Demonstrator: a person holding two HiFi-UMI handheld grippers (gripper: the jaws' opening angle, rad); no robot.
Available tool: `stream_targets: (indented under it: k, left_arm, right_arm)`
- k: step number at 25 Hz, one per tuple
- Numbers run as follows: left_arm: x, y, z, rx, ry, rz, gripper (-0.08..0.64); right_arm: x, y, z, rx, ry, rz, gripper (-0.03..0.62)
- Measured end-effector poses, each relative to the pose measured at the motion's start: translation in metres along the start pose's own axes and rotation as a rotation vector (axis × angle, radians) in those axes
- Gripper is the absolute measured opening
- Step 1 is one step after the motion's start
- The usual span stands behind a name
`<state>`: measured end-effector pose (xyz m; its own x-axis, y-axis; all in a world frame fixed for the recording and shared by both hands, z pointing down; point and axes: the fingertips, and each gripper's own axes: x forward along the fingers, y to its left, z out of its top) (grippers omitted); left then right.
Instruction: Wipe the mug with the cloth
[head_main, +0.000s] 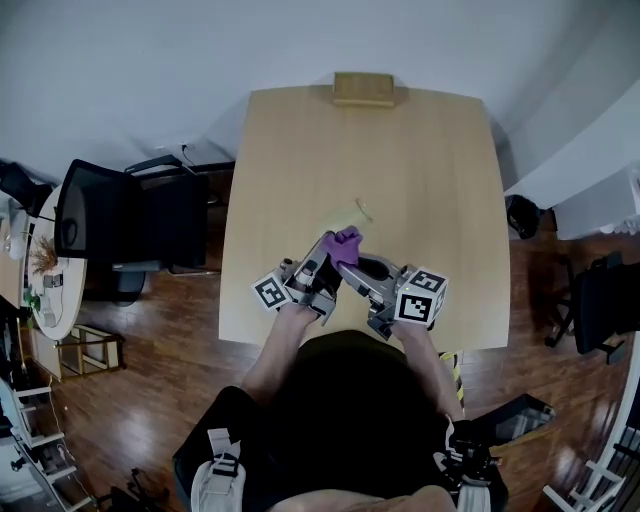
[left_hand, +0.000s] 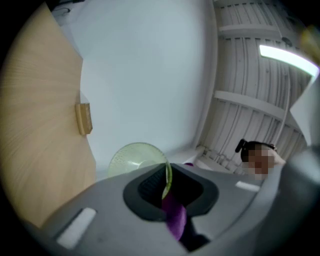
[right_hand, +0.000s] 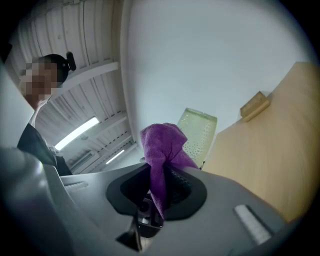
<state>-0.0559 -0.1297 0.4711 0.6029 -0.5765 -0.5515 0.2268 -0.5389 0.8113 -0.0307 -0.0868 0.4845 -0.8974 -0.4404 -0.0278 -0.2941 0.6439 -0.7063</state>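
Head view: I stand at the lower edge of a light wooden table (head_main: 300, 150), and both grippers meet over its near half, just below the middle of the frame. My left gripper (head_main: 330, 248) reaches in from the lower left and my right gripper (head_main: 352, 258) from the lower right, their tips almost together. A purple cloth (head_main: 346, 240) bunches between the tips. Just above it, a pale green see-through mug (head_main: 352, 214) shows faintly against the wood. A small wooden block (head_main: 363, 88) sits at the table's far edge, at the top of the frame. A black office chair (head_main: 120, 225) stands at the left.

Left gripper view: my left gripper (left_hand: 166, 192) has its fingers clamped on the thin wall of the mug (left_hand: 135, 159), which rises above them at lower centre. A fold of the cloth (left_hand: 175, 216) hangs just beneath. The table fills the left side, with the block (left_hand: 84, 118) at its edge.

Right gripper view: my right gripper (right_hand: 161, 187) has its fingers closed on the cloth (right_hand: 161, 147), which stands up from them in a bunch. The mug (right_hand: 199, 132) is just behind it to the right; I cannot tell whether they touch.
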Motion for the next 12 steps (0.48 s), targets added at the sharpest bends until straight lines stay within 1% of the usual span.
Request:
stream_targets:
  k: [2,3,5,7,8,9,10,12]
  left_arm:
    - [-0.004,0.0,0.008,-0.067,-0.057,-0.029,0.046]
    - [-0.007,-0.001,0.014,-0.096,-0.089,-0.049,0.046]
    - [-0.008,-0.007,0.024,-0.129,-0.135,-0.09,0.044]
    - [-0.006,-0.015,0.028,-0.145,-0.15,-0.127,0.044]
    - [-0.005,-0.018,0.027,-0.153,-0.15,-0.143,0.044]
    - [-0.002,-0.022,0.025,-0.161,-0.147,-0.156,0.044]
    - [0.0,-0.024,0.023,-0.168,-0.142,-0.166,0.044]
    - [0.007,-0.027,0.016,-0.184,-0.128,-0.181,0.044]
  right_arm:
    - [-0.008,-0.007,0.003,-0.015,-0.012,-0.035,0.06]
    - [-0.017,-0.014,0.01,-0.023,-0.044,-0.07,0.06]
    - [-0.041,-0.031,0.037,-0.004,-0.174,-0.146,0.061]
    - [-0.064,-0.041,0.068,0.005,-0.327,-0.193,0.061]
    - [-0.072,-0.04,0.08,-0.014,-0.381,-0.201,0.061]
    - [-0.075,-0.035,0.089,-0.043,-0.412,-0.193,0.061]
    - [-0.072,-0.028,0.093,-0.078,-0.421,-0.17,0.06]
    - [-0.055,-0.01,0.091,-0.149,-0.381,-0.109,0.06]
